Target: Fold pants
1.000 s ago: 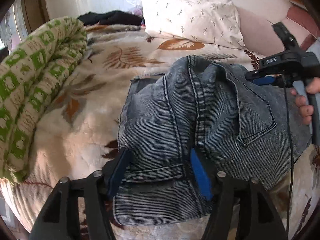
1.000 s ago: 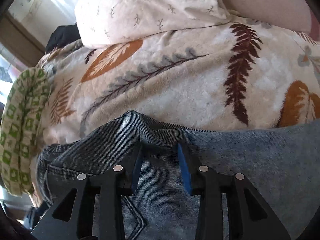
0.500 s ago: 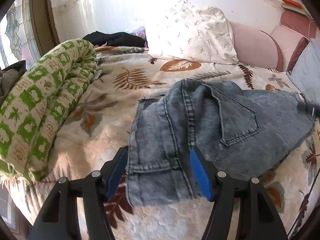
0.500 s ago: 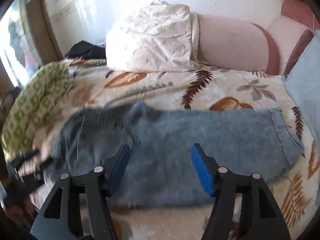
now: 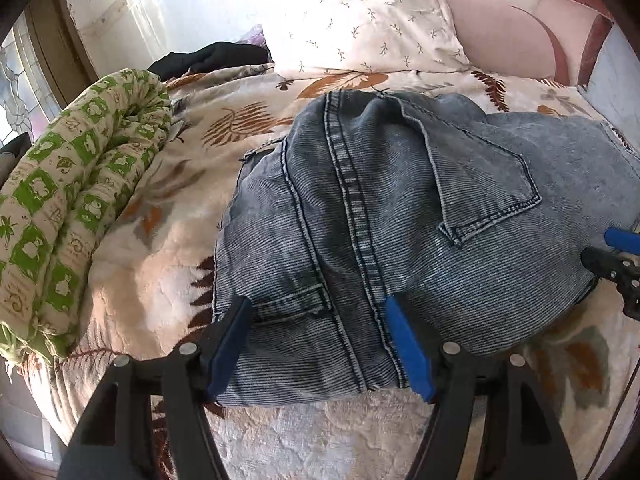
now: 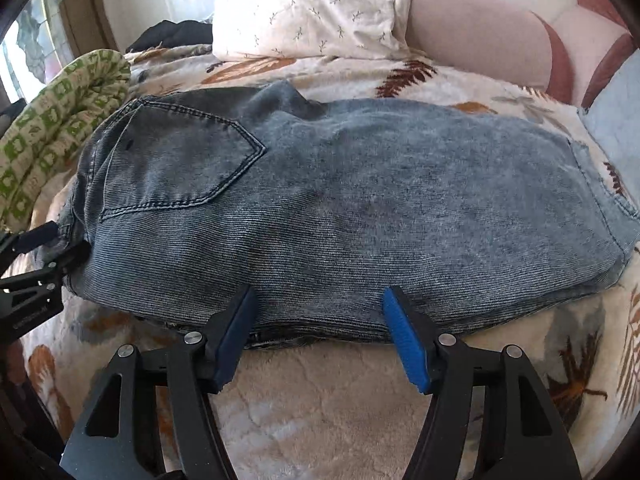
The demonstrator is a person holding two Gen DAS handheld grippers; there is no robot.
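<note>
Through the left wrist view we see our left gripper with its fingers spread wide over the waistband end of the jeans; the blue pads stand apart from the denim rather than pinching it, so we read them as released. They have just opened a little further, with the cloth lying between them but not gripped. The jeans lie on the leaf-print blanket of the bed, a back pocket toward 2 o'clock, a rolled green quilt at 9 o'clock and a pillow at 12 o'clock. Our right gripper shows at 3 o'clock.

Through the right wrist view we see the right gripper released too, its fingers wide at the near long edge of the jeans, which lie folded lengthwise, hems at 3 o'clock. Our left gripper sits at 9 o'clock by the waistband.

We judge the denim soft but thick and fairly heavy, unlikely to slip. For the next fold we would take the stacked hem and waistband edges, pinching all layers together.
</note>
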